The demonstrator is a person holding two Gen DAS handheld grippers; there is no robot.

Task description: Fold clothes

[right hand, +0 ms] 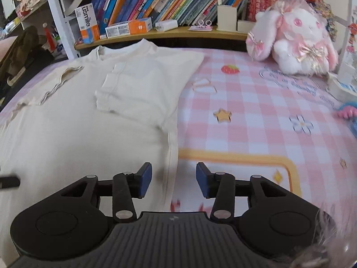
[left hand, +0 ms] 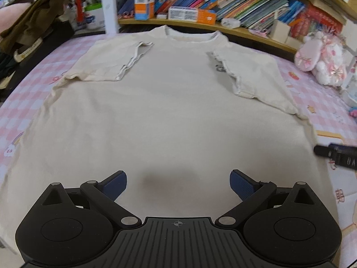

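- Cream T-shirt (left hand: 169,102) is lying flat on the bed (right hand: 256,116), collar twd the far edge by the bookshelf (left hand: 200,25), both sleeves folded inwd.
- Left claw (left hand: 178,184) is hovering over the shirt's near part, jaws wide, holding nothing.
- Right claw (right hand: 174,178) is sitting over the shirt's right side seam, jaws wide, empty.
- Plush bunny (right hand: 296,38) is resting near the far right corner.

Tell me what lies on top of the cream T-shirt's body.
Both short sleeves are folded inward onto the T-shirt: the left sleeve and the right sleeve. The right one covers most of a dark chest print, so it cannot be read. Neither tongs hold any fabric.
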